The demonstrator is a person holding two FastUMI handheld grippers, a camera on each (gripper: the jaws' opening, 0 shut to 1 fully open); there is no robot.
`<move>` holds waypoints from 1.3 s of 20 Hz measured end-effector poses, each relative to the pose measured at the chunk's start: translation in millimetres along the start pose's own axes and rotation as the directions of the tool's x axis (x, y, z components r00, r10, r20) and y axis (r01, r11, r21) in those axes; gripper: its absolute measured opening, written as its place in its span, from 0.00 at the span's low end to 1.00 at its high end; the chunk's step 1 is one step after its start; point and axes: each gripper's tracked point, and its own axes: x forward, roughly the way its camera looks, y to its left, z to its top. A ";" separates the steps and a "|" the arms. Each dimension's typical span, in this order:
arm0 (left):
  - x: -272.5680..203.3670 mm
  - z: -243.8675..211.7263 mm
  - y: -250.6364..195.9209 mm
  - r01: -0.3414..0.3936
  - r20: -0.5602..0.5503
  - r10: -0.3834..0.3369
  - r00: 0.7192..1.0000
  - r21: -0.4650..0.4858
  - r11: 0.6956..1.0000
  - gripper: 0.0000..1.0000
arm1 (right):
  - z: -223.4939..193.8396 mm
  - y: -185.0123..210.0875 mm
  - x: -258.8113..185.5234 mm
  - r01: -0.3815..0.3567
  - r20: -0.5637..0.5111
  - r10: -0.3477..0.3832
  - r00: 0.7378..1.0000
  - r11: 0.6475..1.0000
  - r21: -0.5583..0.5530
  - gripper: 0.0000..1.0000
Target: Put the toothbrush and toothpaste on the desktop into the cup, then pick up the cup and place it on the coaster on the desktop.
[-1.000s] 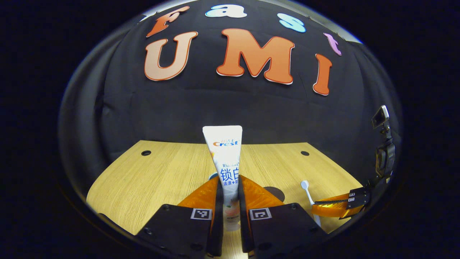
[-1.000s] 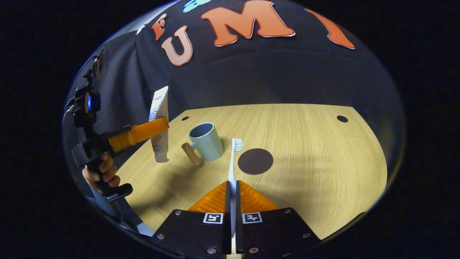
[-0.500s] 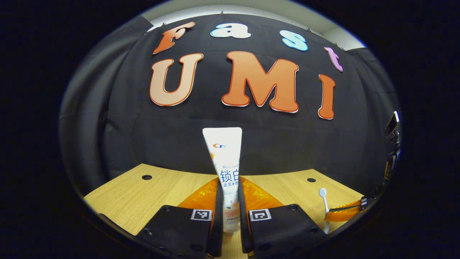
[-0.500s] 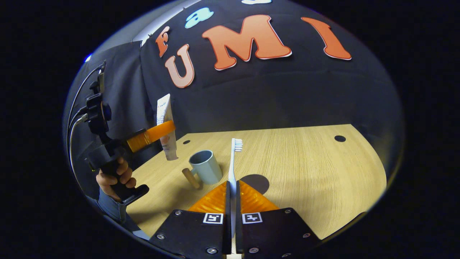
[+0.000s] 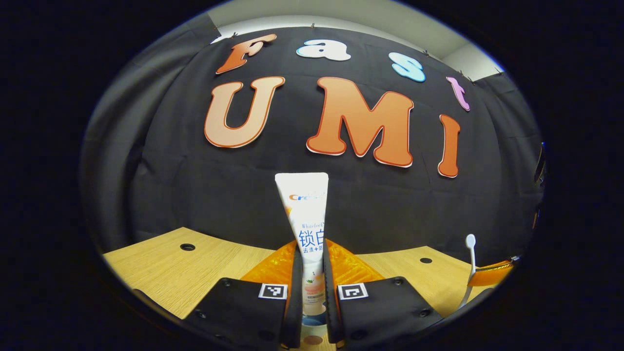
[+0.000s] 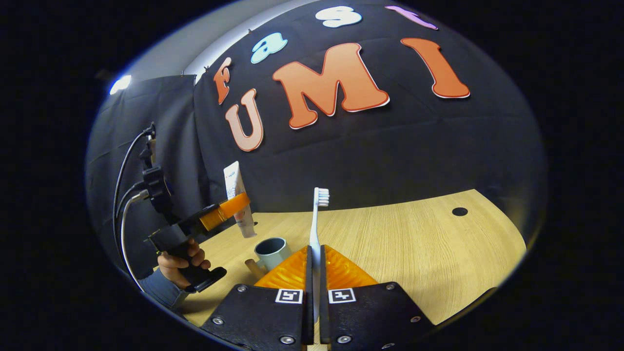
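Note:
My left gripper point(image 5: 312, 261) is shut on a white toothpaste tube point(image 5: 306, 219), held upright with its cap end down between the fingers. In the right gripper view that tube point(image 6: 236, 192) hangs in the left gripper point(image 6: 230, 206), its cap just above and left of the cup's rim, not touching. The light blue cup point(image 6: 271, 249) with a wooden handle point(image 6: 253, 267) stands on the wooden desktop point(image 6: 414, 243). My right gripper point(image 6: 314, 256) is shut on a white toothbrush point(image 6: 318, 214), bristles up and pointing away. The toothbrush point(image 5: 469, 261) and right gripper point(image 5: 491, 274) also sit at the far right of the left gripper view.
A person's hand point(image 6: 181, 253) holds the left gripper's handle, with cables rising above it. Round holes mark the desktop's far corners point(image 6: 459, 211) point(image 5: 187, 247). The black cloth wall closes the back of the desk.
Both grippers have lifted and tilted up, so less desktop shows. The toothpaste moved closer to the cup. The dark round coaster went out of sight behind my right fingers.

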 end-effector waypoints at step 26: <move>14.3 -77.1 2.8 0.016 -0.117 -0.013 0.993 0.023 1.000 0.27 | 57.5 47.8 53.8 -0.137 0.308 0.116 0.944 0.989 0.047 0.05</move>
